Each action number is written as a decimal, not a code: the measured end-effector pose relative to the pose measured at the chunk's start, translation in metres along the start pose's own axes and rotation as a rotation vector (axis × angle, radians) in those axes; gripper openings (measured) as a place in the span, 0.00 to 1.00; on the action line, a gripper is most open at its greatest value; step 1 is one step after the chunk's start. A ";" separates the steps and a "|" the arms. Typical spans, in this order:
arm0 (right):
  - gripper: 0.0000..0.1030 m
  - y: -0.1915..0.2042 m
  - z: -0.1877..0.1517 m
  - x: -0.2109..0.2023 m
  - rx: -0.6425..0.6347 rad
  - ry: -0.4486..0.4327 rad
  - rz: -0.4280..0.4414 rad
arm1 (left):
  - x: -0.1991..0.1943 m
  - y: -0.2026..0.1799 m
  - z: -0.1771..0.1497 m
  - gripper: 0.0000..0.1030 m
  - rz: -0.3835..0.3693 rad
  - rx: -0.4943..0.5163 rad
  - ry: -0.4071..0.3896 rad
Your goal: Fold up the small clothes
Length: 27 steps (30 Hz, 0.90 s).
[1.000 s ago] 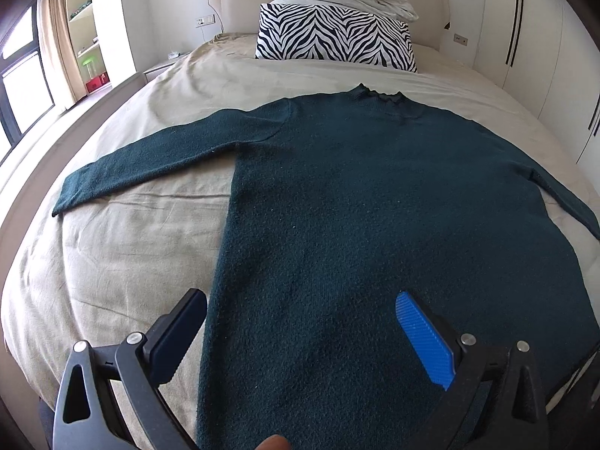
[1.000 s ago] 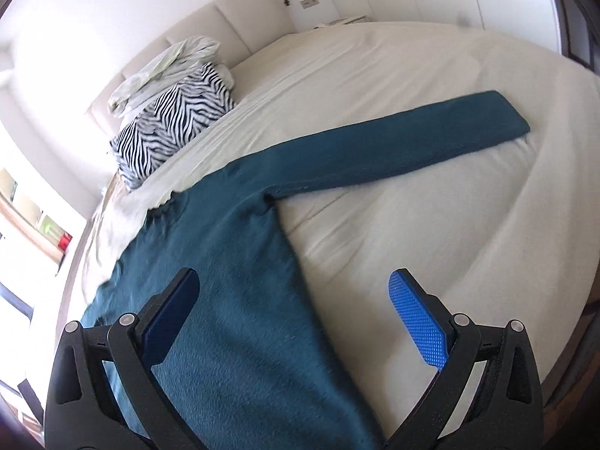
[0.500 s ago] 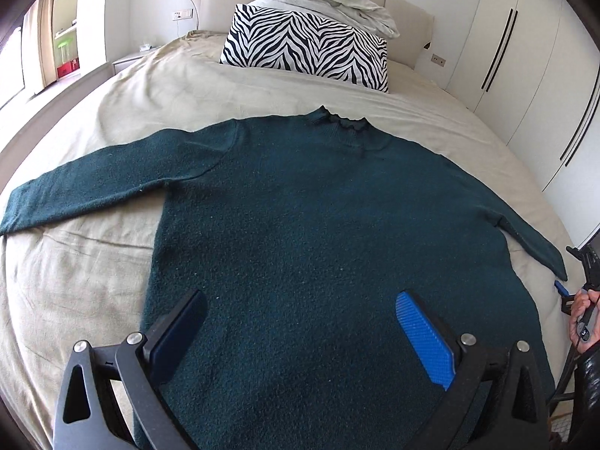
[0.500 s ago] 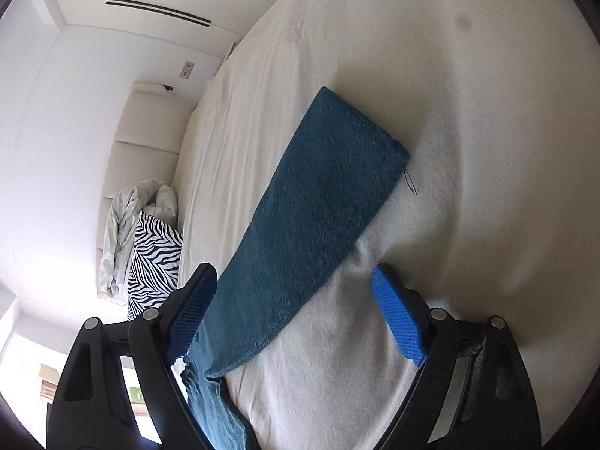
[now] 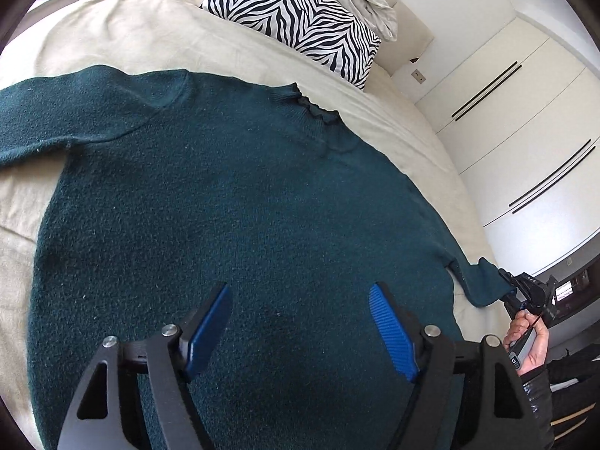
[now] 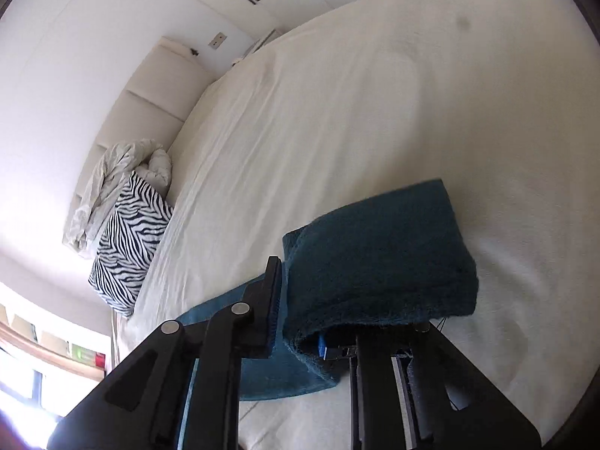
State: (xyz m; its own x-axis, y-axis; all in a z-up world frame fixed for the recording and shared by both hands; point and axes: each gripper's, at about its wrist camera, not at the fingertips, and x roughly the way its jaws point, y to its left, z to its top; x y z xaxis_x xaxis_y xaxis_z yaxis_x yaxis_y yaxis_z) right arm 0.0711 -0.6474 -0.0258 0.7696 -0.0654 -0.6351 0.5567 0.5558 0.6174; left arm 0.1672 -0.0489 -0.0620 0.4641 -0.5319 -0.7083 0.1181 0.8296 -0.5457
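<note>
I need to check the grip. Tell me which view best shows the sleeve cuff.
The right wrist view: the dark teal knit sweater's sleeve cuff fills the frame, clamped in the right gripper. The left wrist view shows that cuff small at its right edge, meeting the right gripper.

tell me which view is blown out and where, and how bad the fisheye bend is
Right wrist view: wall and window side at left wash out to white, bed sheet pale. Left wrist view: evenly lit, sweater texture sharp; the fisheye bows the wardrobe doors and bed edge.
</note>
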 end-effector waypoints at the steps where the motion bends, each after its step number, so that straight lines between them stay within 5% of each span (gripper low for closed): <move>1: 0.11 0.032 -0.007 0.004 -0.071 0.008 0.019 | 0.000 0.003 0.004 0.73 -0.009 -0.010 -0.005; 7: 0.11 0.217 -0.115 0.037 -0.476 0.117 0.162 | -0.005 0.021 0.024 0.73 -0.087 -0.090 -0.046; 11: 0.11 0.270 -0.210 0.083 -0.589 0.253 0.186 | 0.002 0.033 0.031 0.73 -0.139 -0.138 -0.030; 15: 0.16 0.284 -0.288 0.112 -0.681 0.346 0.137 | 0.013 0.043 0.032 0.80 -0.197 -0.191 0.010; 17: 0.45 0.272 -0.307 0.106 -0.668 0.373 0.196 | 0.021 0.047 0.031 0.84 -0.220 -0.227 0.027; 20: 0.67 0.252 -0.316 0.068 -0.598 0.338 0.271 | 0.031 0.043 0.032 0.87 -0.248 -0.250 0.045; 27: 0.70 0.194 -0.285 0.038 -0.373 0.328 0.369 | 0.070 0.008 0.037 0.87 -0.225 -0.189 0.119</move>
State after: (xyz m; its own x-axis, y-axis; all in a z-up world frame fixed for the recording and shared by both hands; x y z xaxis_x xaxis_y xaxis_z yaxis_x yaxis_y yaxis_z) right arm 0.1190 -0.3056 -0.0625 0.7216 0.4117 -0.5566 0.0794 0.7495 0.6573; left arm 0.2330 -0.0733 -0.0995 0.3374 -0.7243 -0.6013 0.0361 0.6483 -0.7606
